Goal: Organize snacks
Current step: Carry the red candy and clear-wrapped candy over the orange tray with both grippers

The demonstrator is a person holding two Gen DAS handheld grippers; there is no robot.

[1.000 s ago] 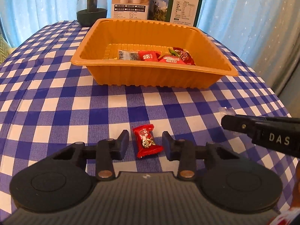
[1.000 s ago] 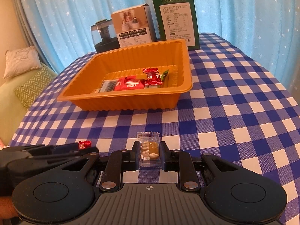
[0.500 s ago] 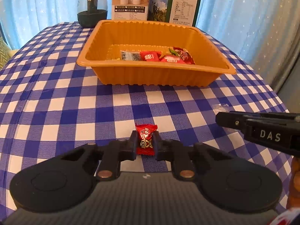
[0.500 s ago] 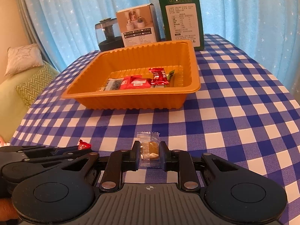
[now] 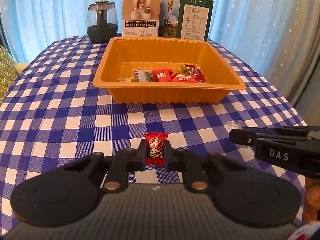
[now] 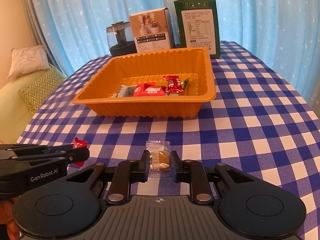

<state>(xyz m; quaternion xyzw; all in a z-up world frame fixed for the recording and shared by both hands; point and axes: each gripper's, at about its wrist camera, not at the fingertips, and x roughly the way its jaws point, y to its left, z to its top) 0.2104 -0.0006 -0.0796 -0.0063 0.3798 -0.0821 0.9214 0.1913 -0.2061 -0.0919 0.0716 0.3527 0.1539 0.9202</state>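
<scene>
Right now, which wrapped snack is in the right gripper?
The clear-wrapped amber candy, clamped in the right gripper. The left gripper holds the red candy; other snacks lie in the orange tray.

"DAS" stands on the right tongs [image 5: 236, 137], "GenRobot.AI" on the left tongs [image 6: 84, 154].

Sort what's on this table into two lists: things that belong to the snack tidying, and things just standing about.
Part of the job: red candy in the left gripper; clear-wrapped candy in the right gripper; orange tray holding snacks.

Just standing about: dark jar, white box, green box.
</scene>
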